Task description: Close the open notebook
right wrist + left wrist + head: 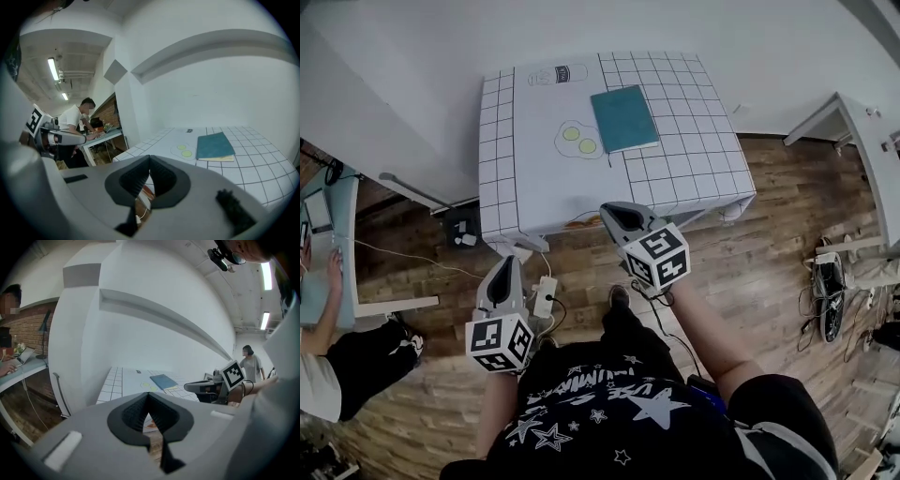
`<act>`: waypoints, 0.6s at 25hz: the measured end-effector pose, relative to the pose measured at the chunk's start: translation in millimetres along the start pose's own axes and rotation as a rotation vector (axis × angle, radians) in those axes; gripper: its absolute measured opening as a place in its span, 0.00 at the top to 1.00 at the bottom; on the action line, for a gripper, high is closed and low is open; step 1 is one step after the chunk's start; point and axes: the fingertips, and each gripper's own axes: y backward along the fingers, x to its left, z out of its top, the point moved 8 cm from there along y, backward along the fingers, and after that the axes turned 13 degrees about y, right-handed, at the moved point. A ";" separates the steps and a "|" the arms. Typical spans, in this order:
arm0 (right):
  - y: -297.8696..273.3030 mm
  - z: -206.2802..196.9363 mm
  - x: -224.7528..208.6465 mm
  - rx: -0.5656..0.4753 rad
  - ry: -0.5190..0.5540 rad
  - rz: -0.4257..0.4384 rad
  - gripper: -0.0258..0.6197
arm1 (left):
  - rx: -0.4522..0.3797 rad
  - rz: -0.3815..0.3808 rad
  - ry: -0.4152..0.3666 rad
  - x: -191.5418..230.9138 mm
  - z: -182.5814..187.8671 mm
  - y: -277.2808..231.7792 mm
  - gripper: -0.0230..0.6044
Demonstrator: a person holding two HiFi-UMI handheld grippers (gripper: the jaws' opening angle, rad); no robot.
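The teal notebook (624, 118) lay with its cover already down on the gridded table (703, 178), well apart from the left gripper (504, 262) and right gripper (607, 209), both clamped together on nothing, so I judged the closing done, with no further move needed.

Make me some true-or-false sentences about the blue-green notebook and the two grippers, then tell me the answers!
1. The notebook lies closed on the table. True.
2. The right gripper is holding the notebook. False: its jaws are together with nothing in them, and it is off the table's near edge.
3. Two fried eggs are drawn on the tablecloth beside the notebook. True.
4. The left gripper is resting on the table. False: it is over the wooden floor, short of the table, with its jaws together and empty.
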 end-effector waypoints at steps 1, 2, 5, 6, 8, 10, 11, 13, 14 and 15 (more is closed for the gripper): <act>-0.3 4.0 11.8 -0.004 0.000 -0.008 0.94 | 0.002 -0.009 -0.004 7.4 -0.1 7.3 0.95; -0.3 8.0 22.8 -0.008 0.001 -0.015 0.94 | 0.002 -0.018 -0.006 14.6 0.3 14.0 0.95; 1.3 20.5 52.1 -0.013 0.017 -0.037 0.94 | -0.011 -0.049 -0.015 32.3 2.4 32.1 0.95; 2.4 24.4 60.8 -0.012 0.028 -0.046 0.94 | -0.016 -0.060 -0.019 37.2 2.7 37.8 0.95; 5.5 31.1 77.0 -0.008 0.048 -0.069 0.94 | -0.022 -0.082 -0.020 46.3 1.9 48.7 0.95; 10.1 35.5 91.6 -0.005 0.056 -0.095 0.94 | -0.022 -0.104 -0.014 54.1 -0.1 59.4 0.95; 12.6 36.8 98.5 -0.004 0.055 -0.110 0.94 | -0.021 -0.116 -0.013 57.7 -1.1 64.4 0.95; 18.1 37.3 113.0 0.001 0.045 -0.142 0.94 | -0.014 -0.145 -0.015 64.2 -3.1 73.8 0.95; 21.5 36.7 121.0 0.003 0.040 -0.159 0.94 | -0.010 -0.162 -0.017 67.1 -4.3 78.5 0.95; 25.3 35.9 129.6 0.007 0.035 -0.176 0.94 | -0.005 -0.180 -0.020 69.8 -5.7 83.6 0.95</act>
